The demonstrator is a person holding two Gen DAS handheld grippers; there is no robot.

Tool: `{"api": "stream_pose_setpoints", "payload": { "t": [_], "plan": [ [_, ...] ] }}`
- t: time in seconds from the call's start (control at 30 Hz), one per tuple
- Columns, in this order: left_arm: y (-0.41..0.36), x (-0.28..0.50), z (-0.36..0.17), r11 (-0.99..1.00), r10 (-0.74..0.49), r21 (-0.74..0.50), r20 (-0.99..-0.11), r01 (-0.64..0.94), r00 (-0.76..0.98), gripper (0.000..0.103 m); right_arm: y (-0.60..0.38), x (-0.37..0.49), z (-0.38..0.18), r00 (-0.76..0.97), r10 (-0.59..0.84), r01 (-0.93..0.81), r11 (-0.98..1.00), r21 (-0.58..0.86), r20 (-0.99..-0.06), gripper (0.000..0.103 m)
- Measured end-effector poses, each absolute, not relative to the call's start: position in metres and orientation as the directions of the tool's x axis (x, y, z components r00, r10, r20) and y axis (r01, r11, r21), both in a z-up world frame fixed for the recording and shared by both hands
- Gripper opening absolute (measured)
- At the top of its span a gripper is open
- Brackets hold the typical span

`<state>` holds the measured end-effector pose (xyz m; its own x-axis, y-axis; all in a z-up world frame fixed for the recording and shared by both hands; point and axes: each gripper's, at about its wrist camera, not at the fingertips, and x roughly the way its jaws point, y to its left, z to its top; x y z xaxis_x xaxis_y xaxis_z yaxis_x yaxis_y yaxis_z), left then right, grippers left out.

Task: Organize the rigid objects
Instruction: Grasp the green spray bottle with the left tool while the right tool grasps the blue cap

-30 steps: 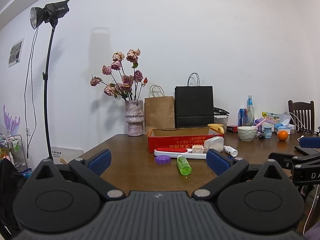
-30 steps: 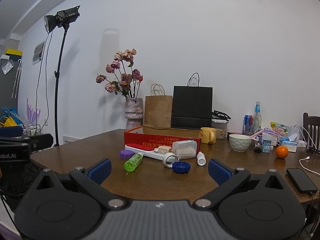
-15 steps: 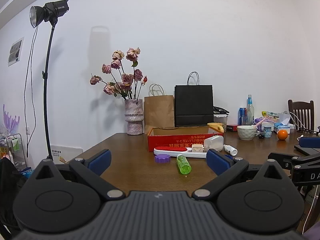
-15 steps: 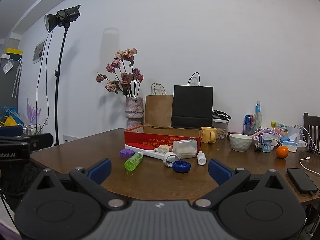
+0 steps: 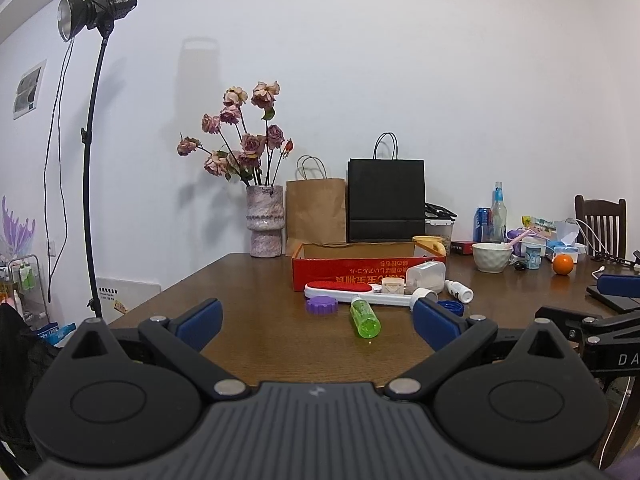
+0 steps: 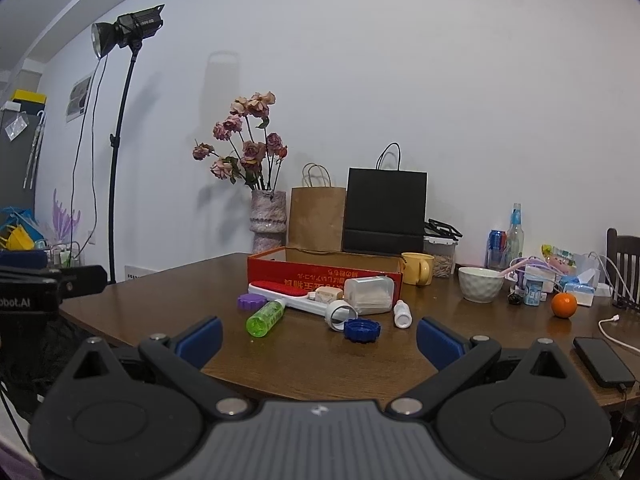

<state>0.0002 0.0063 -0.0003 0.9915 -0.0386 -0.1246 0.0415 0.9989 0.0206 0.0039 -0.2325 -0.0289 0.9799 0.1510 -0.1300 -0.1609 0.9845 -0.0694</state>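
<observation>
Left wrist view: the left gripper fills the bottom of the frame, its jaws released and spread wide with nothing between them, held short of the near edge of the brown counter. At the centre of the frame a red cardboard box stands open on the counter. In front of it lies a cluster of loose items: a white tray with a red pad, a purple lid, a green bottle on its side, a clear plastic container and a small white bottle.

In the right wrist view the right gripper sits at the bottom of the frame, jaws likewise released and empty. The same cluster lies at mid-frame just beyond the fingertips, with a blue lid nearest and a white ring touching the tray. A yellow mug stands just right of the box, a white bowl and an orange farther right, and a phone at the lower right.
</observation>
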Motion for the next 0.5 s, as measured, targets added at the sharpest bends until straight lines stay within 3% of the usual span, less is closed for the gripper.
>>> {"api": "stream_pose_setpoints", "payload": {
  "t": [0.2, 0.5],
  "plan": [
    [0.006, 0.017, -0.007, 0.999, -0.008, 0.04, -0.125, 0.013, 0.992, 0.103, -0.238, 0.025, -0.036, 0.986, 0.115, -0.129, 0.985, -0.111, -0.124, 0.103],
    [-0.01, 0.084, -0.011, 0.999, -0.002, 0.033, -0.146, 0.007, 0.989, 0.103, -0.262, 0.094, -0.047, 0.977, 0.111, -0.111, 0.994, 0.012, -0.181, 0.103]
  ]
}}
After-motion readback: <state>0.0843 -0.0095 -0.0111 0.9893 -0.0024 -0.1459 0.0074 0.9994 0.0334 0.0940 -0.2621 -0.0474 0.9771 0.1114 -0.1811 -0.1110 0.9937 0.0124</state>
